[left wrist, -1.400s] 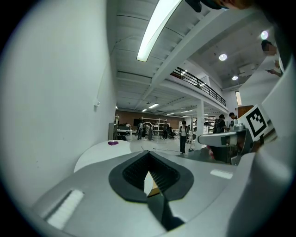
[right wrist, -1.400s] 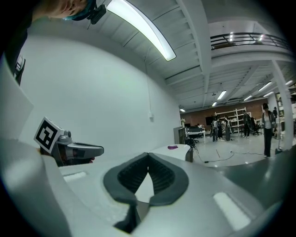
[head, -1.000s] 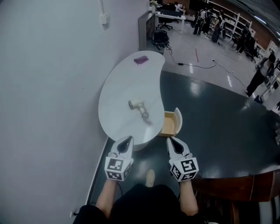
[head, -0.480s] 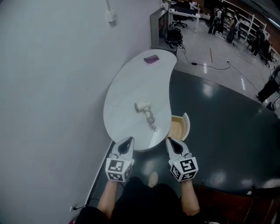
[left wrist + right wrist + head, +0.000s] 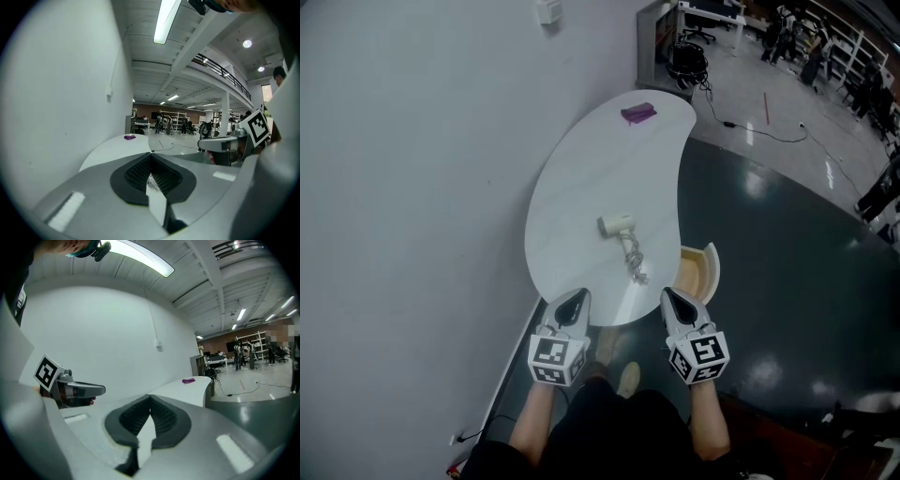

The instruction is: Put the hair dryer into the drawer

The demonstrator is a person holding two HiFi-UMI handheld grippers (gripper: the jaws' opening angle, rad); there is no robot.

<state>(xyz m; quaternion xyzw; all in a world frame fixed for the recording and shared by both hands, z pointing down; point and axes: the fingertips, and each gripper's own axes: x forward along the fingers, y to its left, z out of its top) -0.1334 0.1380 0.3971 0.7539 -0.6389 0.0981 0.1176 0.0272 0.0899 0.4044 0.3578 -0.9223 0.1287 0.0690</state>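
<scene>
Head view, hair dryer (image 5: 616, 225): lying near the middle of the white kidney-shaped table (image 5: 572, 169), cord (image 5: 634, 261) trailing toward 5 o'clock.
Head view, drawer (image 5: 701, 274): pulled open beside the table's edge, at 4 o'clock from the hair dryer.
Head view, purple item (image 5: 638, 113): far end of the table, 12 o'clock.
Head view, left gripper (image 5: 577, 296): at the table's near edge, 7 o'clock from the hair dryer, apart from it.
Head view, right gripper (image 5: 674, 296): 5 o'clock from the hair dryer, near the drawer.
Left gripper view, jaws: pressed together at the tips; table and purple item ahead at 11 o'clock.
Right gripper view, jaws: closed tip to tip; purple item ahead at 1 o'clock, left gripper at 9 o'clock.
</scene>
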